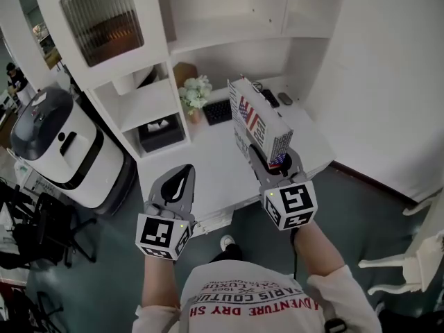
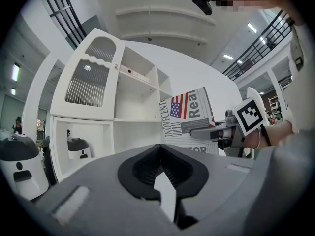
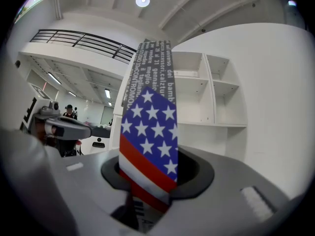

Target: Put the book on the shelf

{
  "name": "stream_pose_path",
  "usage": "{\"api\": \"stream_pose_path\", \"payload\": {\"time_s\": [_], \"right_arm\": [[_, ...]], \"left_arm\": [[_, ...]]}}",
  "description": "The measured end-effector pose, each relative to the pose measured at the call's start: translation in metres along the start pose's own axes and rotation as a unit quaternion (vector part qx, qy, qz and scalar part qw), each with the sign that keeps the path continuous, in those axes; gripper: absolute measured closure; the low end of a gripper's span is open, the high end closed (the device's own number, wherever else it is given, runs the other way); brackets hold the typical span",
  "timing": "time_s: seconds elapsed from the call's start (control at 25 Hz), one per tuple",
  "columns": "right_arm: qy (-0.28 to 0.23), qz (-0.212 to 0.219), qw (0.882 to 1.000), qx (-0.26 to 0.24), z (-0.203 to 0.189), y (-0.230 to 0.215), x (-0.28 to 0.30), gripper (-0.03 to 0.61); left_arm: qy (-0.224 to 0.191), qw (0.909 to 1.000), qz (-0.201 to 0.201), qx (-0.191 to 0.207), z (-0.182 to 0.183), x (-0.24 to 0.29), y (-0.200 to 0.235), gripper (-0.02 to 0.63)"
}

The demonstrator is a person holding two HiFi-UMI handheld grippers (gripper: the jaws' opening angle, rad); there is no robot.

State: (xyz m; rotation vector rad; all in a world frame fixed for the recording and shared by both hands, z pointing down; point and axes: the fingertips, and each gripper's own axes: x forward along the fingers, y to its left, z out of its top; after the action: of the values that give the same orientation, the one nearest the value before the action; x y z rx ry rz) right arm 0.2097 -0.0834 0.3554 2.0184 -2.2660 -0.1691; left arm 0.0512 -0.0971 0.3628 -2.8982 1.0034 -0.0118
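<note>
Carry step: book [image 1: 258,120] is up in the air, not yet on the shelf [image 1: 229,30]. Right gripper [image 1: 269,159] is clamped on the book's near lower end. The book stands on edge above the desk [image 1: 208,161], touching nothing else, flag cover facing left in the head view. In the right gripper view the flag-printed book sits between the jaws with the pads pressing both faces, and open shelf bays show just behind it. Left gripper [image 1: 183,172] is empty, jaws together, nothing between them; it hangs over the desk's front edge, well apart from the book.

Flowers [image 1: 195,92] and keyboard [image 1: 217,111] sit at the back of the desk, below the bays.

Next move, my read: raise the book and push it forward into an open bay, keep it upright, clear the dividers and the flowers, seat the bottom edge on the board, only then let go. It is gripped at one end only, so it may pivot; go slow at the bay mouth
</note>
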Motion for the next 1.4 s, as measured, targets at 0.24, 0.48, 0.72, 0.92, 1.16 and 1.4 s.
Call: {"api": "stream_pose_path", "payload": {"time_s": [0.24, 0.48, 0.72, 0.92, 1.16, 1.4], "right_arm": [[-0.024, 0.022, 0.999, -0.009, 0.029, -0.020, 0.061, 0.419], [-0.068, 0.031, 0.996, -0.041, 0.082, -0.036, 0.115, 0.419], [-0.110, 0.028, 0.992, -0.054, 0.141, -0.048, 0.158, 0.419], [-0.137, 0.013, 0.986, -0.097, 0.182, -0.057, 0.194, 0.419], [-0.135, 0.003, 0.986, -0.094, 0.207, -0.067, 0.242, 0.419], [-0.117, 0.003, 0.988, -0.096, 0.203, -0.064, 0.290, 0.419]], "left_arm": [[-0.012, 0.9996, 0.022, 0.011, 0.015, 0.038, 0.037, 0.612], [-0.031, 0.9985, 0.038, 0.025, 0.037, 0.073, 0.074, 0.612], [-0.053, 0.9967, 0.039, 0.048, 0.061, 0.101, 0.097, 0.612], [-0.064, 0.9949, 0.054, 0.057, 0.068, 0.114, 0.120, 0.612], [-0.074, 0.9927, 0.070, 0.065, 0.081, 0.123, 0.145, 0.612], [-0.079, 0.9905, 0.080, 0.080, 0.084, 0.127, 0.158, 0.612]]}}
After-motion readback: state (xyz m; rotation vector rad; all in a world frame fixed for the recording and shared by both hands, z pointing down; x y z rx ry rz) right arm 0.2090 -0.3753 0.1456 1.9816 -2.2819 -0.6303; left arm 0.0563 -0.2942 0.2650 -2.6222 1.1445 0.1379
